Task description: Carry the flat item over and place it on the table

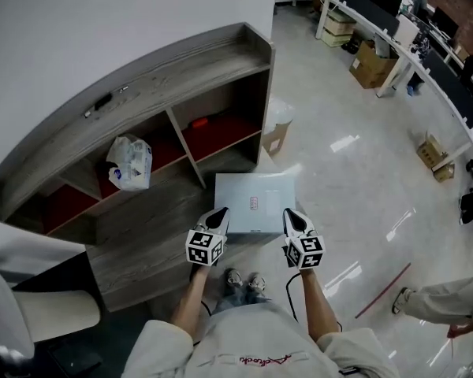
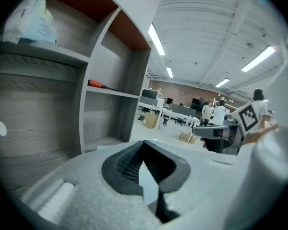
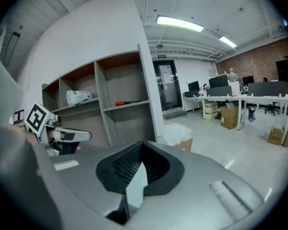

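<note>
The flat item [image 1: 253, 201] is a pale grey rectangular panel with a small label, held level in front of me, above the floor beside the shelf. My left gripper [image 1: 215, 220] is shut on its near left edge, and my right gripper [image 1: 296, 220] on its near right edge. In the left gripper view the panel [image 2: 81, 195] fills the lower half, with the left gripper [image 2: 145, 150] and its dark ribbed pads closed on it. The right gripper view shows the same: the panel [image 3: 211, 195] fills the lower half, gripped by the right gripper [image 3: 142, 148].
A curved wooden shelf unit [image 1: 142, 77] stands ahead and to the left, with a white plastic bag [image 1: 130, 164] and a red-handled tool [image 1: 201, 122] in its compartments. A cardboard box [image 1: 274, 136] sits at its end. Desks [image 1: 394, 22] line the far right. A person [image 1: 449, 298] stands at lower right.
</note>
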{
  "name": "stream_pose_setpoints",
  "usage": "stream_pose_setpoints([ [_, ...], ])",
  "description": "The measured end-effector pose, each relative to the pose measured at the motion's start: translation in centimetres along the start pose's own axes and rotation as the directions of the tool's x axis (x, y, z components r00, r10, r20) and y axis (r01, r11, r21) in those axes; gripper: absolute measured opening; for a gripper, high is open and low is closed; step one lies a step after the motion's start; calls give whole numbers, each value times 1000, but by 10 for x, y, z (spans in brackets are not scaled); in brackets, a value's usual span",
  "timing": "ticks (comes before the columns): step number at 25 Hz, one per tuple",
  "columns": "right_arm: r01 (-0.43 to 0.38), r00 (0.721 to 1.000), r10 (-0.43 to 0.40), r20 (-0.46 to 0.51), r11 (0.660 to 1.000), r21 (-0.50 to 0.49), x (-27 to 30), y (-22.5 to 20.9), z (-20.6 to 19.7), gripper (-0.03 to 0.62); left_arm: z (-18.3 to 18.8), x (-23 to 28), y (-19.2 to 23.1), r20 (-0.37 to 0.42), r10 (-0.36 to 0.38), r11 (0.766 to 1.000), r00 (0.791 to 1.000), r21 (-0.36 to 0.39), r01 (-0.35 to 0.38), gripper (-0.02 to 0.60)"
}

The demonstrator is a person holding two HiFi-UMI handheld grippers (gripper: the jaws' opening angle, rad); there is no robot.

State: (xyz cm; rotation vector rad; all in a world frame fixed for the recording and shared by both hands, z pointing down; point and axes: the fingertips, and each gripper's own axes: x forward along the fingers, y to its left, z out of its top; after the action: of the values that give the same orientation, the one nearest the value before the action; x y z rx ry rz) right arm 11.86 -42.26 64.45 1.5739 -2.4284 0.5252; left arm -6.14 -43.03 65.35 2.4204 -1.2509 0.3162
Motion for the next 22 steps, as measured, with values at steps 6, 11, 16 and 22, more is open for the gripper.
stream_pose_setpoints([
  [6,0,994,5,109,999,-48,-22,15,50,3,45,-12,-15,67,-14,999,998,45,11,0],
  [11,4,984,9,179,998,-70,-35,20,80,3,79,-27,-30,128,-31,997,991,78,21,0],
  [16,16,976,4,217,996,-90,-46,15,101,3,102,-41,-34,161,-21,989,987,148,-3,0],
  [22,44,968,-20,248,995,-91,-49,10,109,3,112,-50,-24,192,-2,990,981,138,-25,0],
])
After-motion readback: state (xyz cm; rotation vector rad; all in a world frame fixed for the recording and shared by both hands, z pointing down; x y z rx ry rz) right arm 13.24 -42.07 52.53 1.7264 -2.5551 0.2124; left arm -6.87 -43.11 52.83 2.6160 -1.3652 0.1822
